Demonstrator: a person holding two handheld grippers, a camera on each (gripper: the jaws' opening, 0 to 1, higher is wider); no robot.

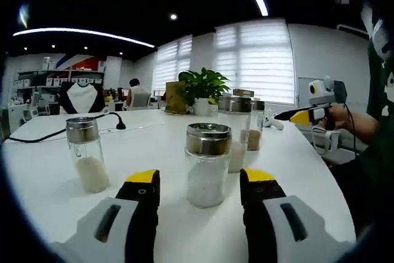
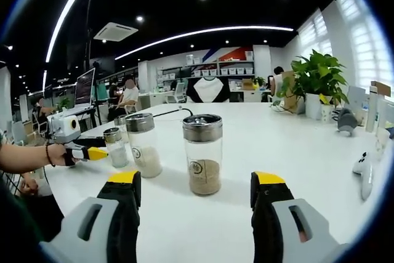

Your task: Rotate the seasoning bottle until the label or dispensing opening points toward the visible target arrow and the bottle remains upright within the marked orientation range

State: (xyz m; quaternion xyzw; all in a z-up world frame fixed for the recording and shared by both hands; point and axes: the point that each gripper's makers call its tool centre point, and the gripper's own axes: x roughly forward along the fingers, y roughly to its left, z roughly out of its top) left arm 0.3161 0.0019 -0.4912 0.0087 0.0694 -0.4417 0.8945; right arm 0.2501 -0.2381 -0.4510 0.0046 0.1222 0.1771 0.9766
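**Glass shakers lined up, both grippers wide and waiting**

White worktop [image 1: 55, 152], and in the left gripper view the left gripper [image 1: 200, 183] has its yellow-tipped jaws spread apart with a seasoning bottle [image 1: 208, 164] standing upright just beyond them, touched by neither jaw. It has clear glass, a steel cap and white grains in the lower half. A second shaker [image 1: 87, 155], also with white contents, stands off toward the near left edge. Behind the bottle a taller jar [image 1: 236, 130] and a smaller one [image 1: 255, 124] stand close together. A black cable [image 1: 61, 132] runs across the far side, and a potted plant [image 1: 203, 90] sits at the far edge.

Over to the right gripper view: the right gripper [image 2: 197, 186] is spread wide too, holding nothing. A jar of brown grains [image 2: 203, 155] stands upright ahead, its round label facing the camera. Beside it stands a jar of pale grains [image 2: 144, 146], then a small shaker [image 2: 115, 147] near the far gripper's yellow tips.
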